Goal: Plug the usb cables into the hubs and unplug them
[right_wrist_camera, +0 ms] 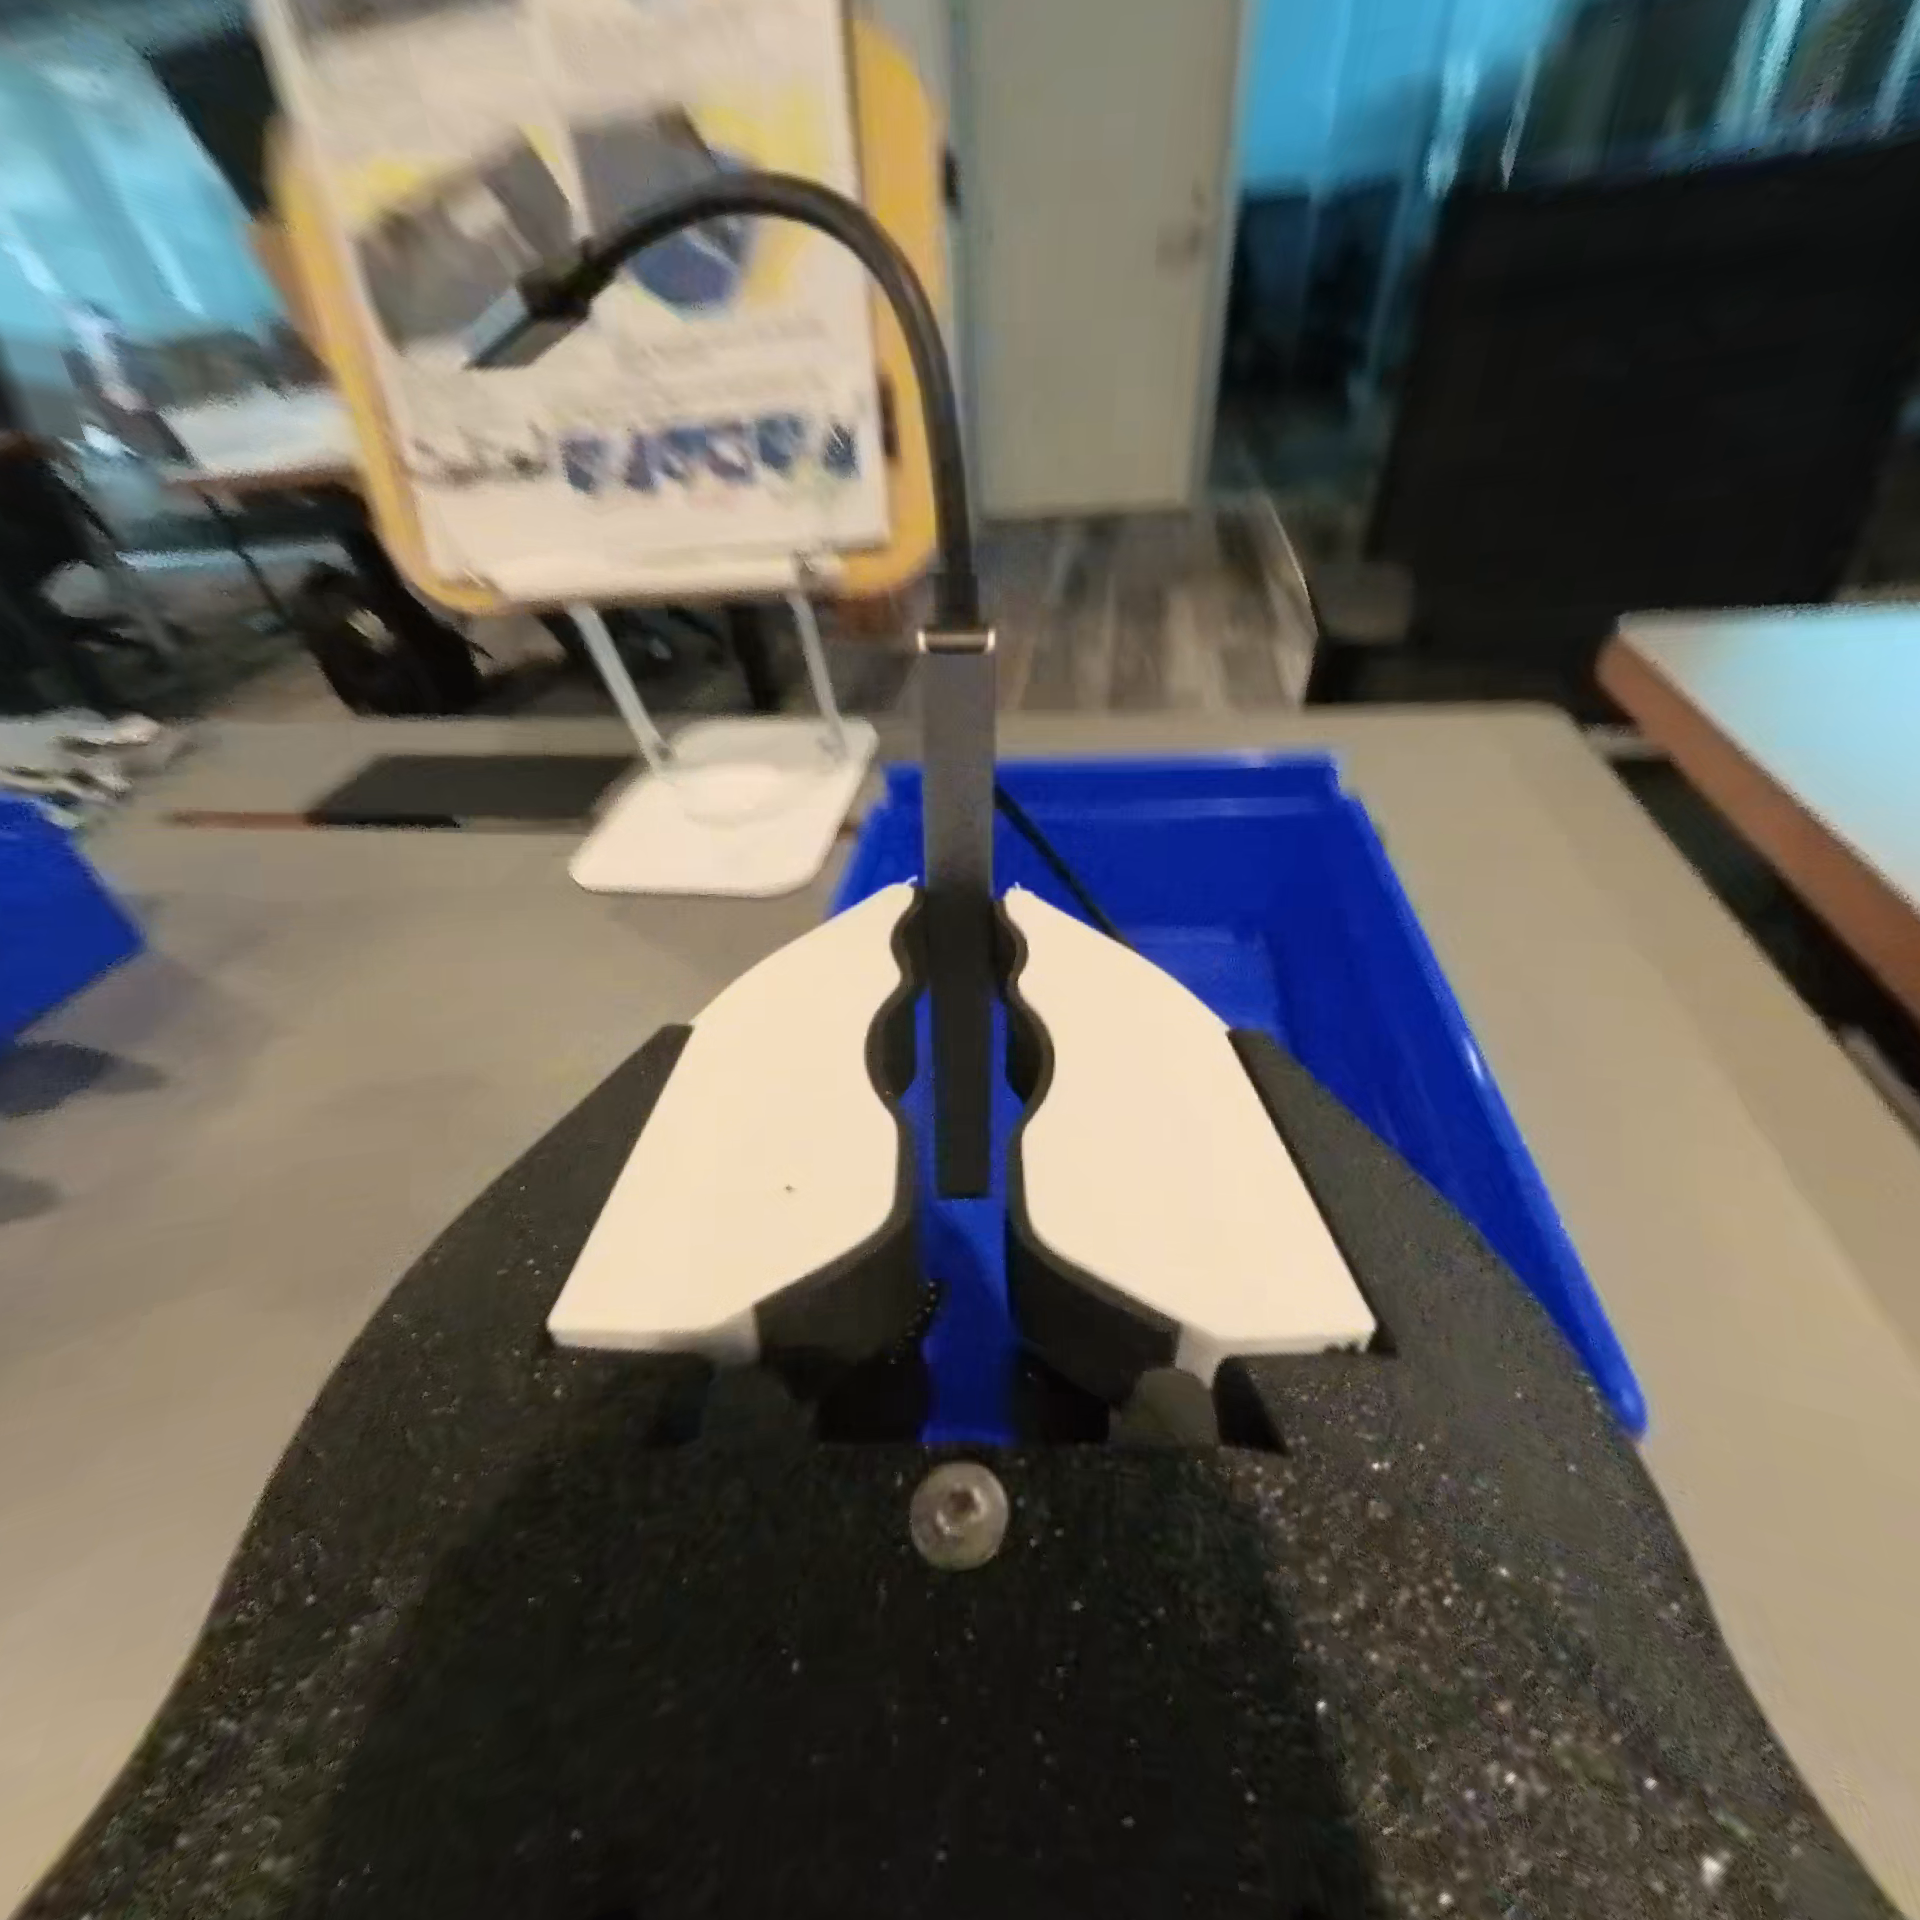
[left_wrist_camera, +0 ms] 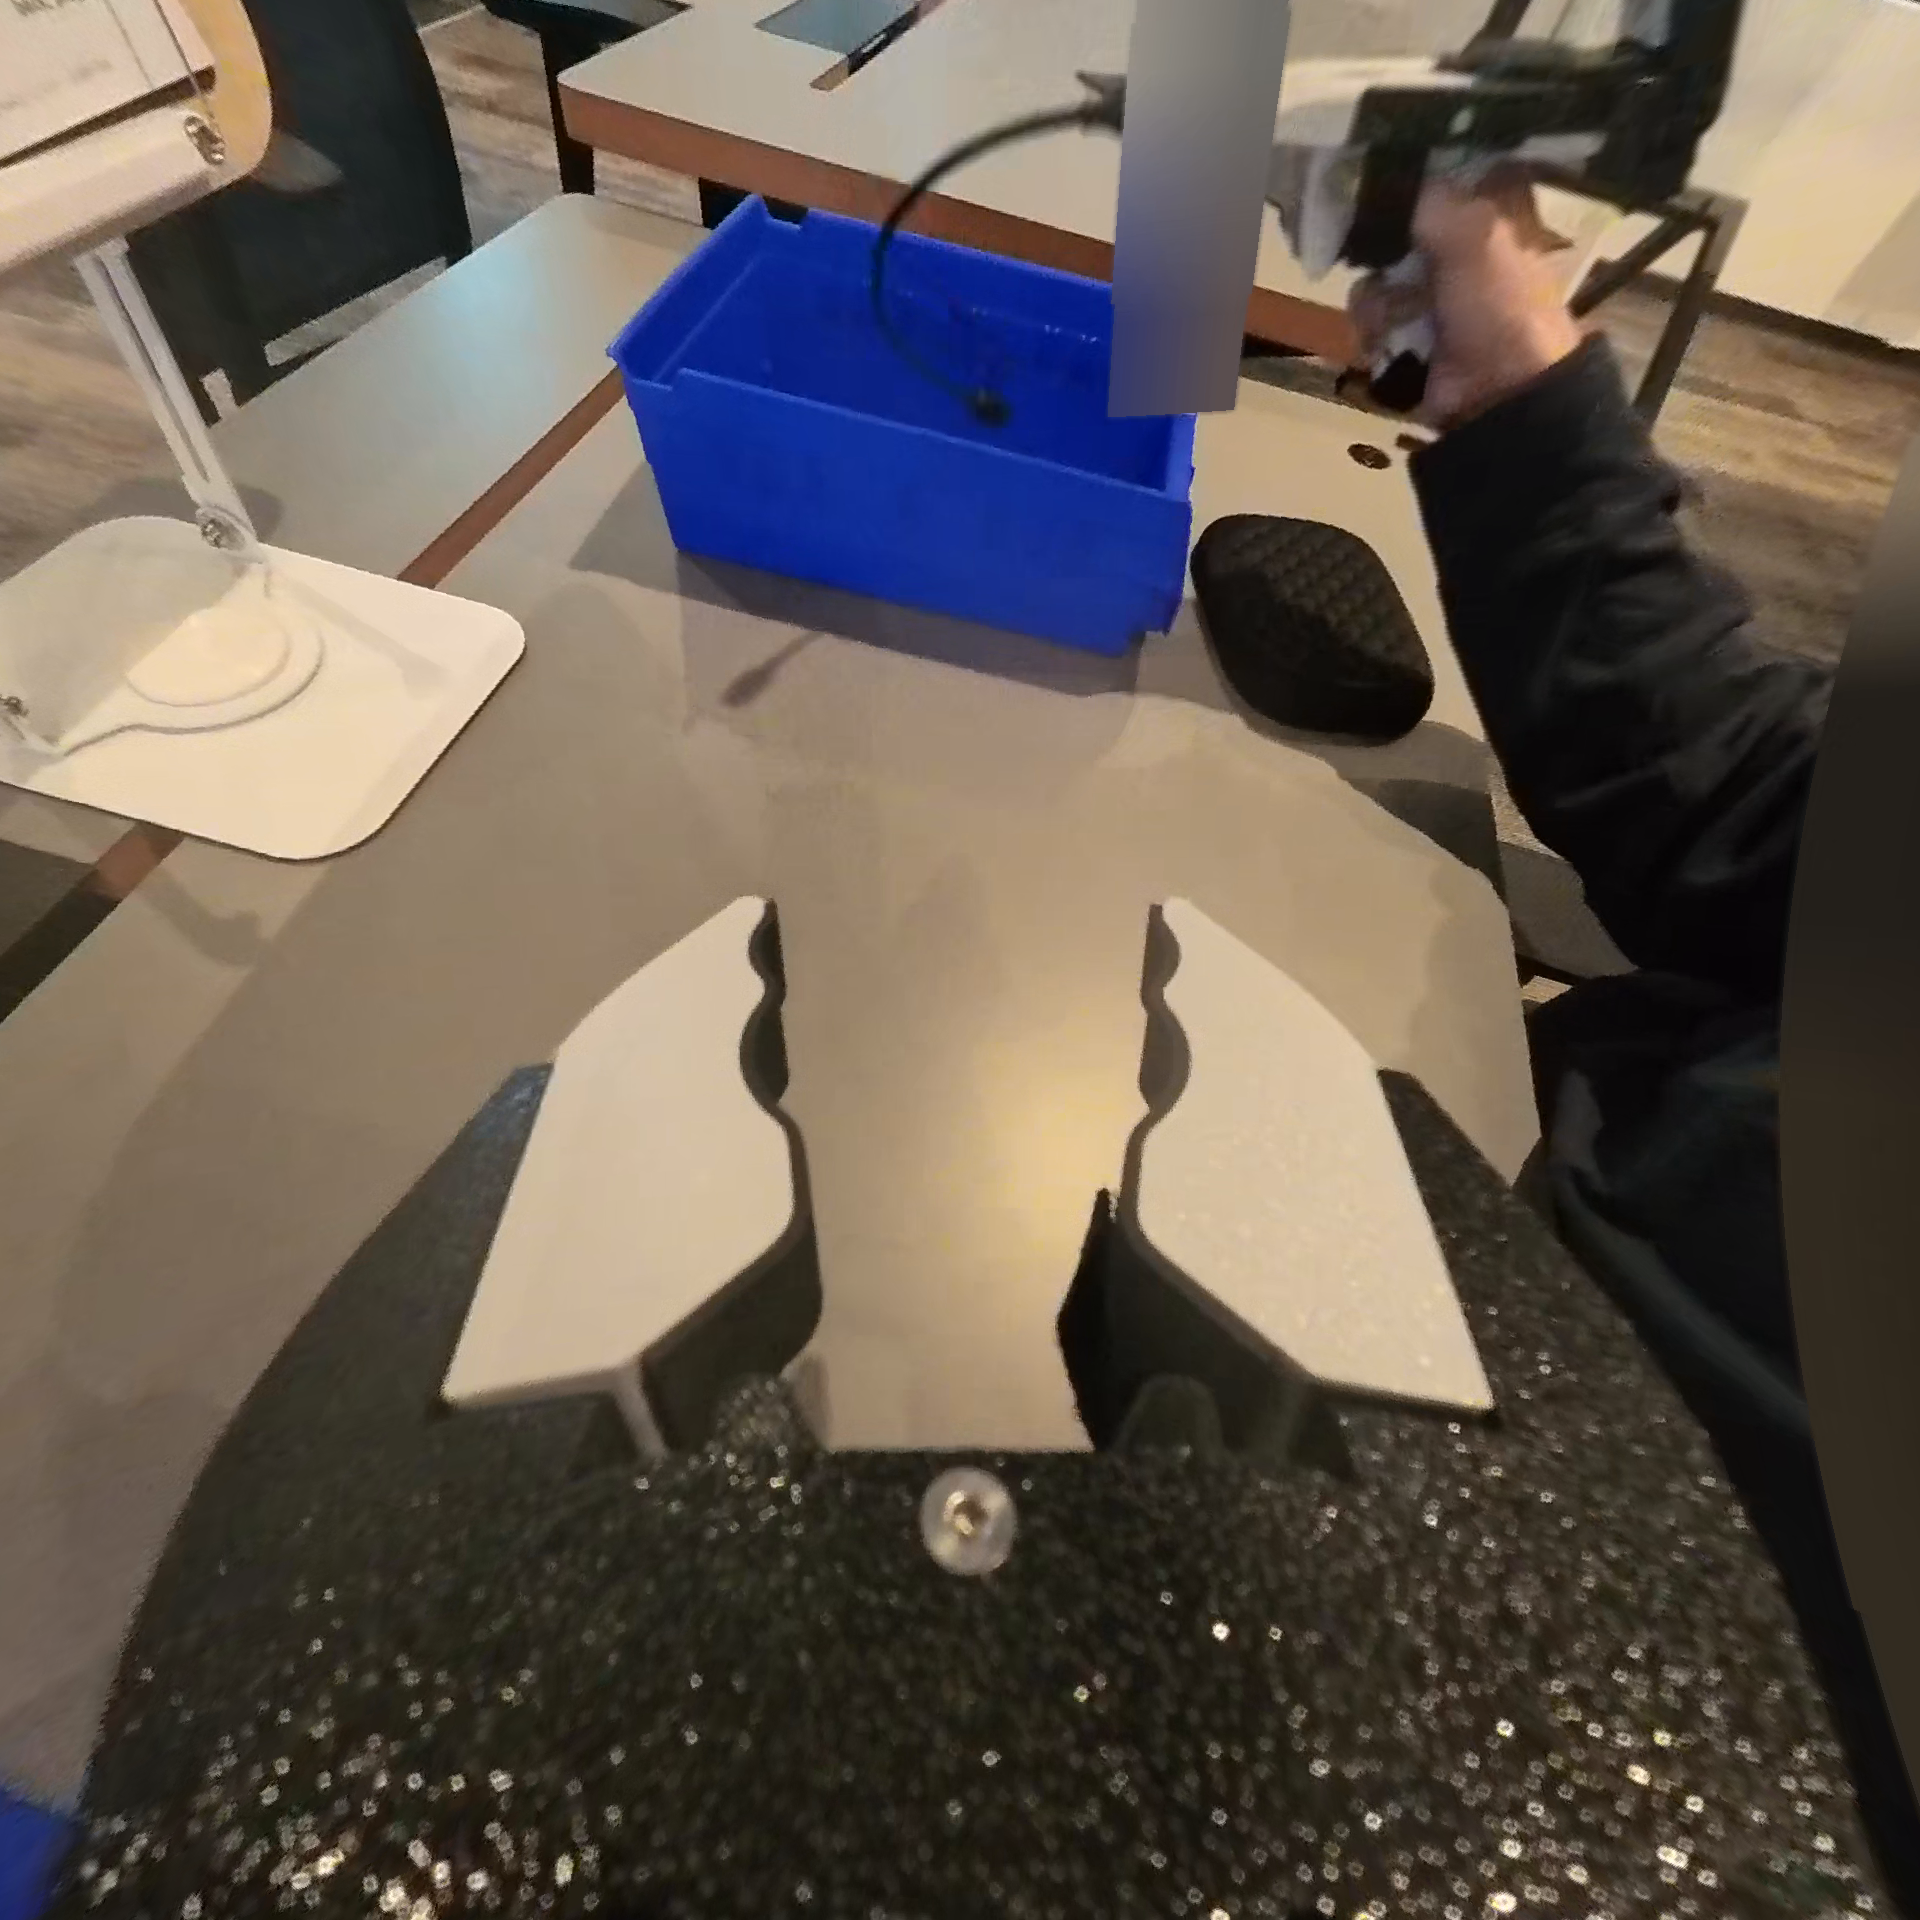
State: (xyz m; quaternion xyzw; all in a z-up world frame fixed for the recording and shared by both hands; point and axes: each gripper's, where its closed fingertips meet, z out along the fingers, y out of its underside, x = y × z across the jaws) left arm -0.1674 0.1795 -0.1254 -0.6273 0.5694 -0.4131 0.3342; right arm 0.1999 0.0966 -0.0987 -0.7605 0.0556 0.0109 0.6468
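Note:
My right gripper (right_wrist_camera: 961, 899) is shut on a slim dark grey USB hub (right_wrist_camera: 958, 790), held edge-on above the blue bin (right_wrist_camera: 1351, 987). The hub's black cable (right_wrist_camera: 914, 291) arcs up and to the left and ends in a free USB plug (right_wrist_camera: 530, 312). A thin second cable (right_wrist_camera: 1049, 862) lies in the bin. My left gripper (left_wrist_camera: 961, 925) is open and empty, low over the grey table (left_wrist_camera: 416, 1039) in front of the bin (left_wrist_camera: 904, 520). In the left wrist view the cable (left_wrist_camera: 894, 239) hangs down into the bin, and a hand (left_wrist_camera: 1475, 281) holds the right gripper high at the top right.
A black textured case (left_wrist_camera: 1309, 623) lies right of the bin. A white stand base (left_wrist_camera: 260, 686) sits at the left and carries a printed sheet (right_wrist_camera: 623, 312). A second blue bin (right_wrist_camera: 52, 914) is at the far left. A dark sleeve (left_wrist_camera: 1610, 675) crosses the table's right edge.

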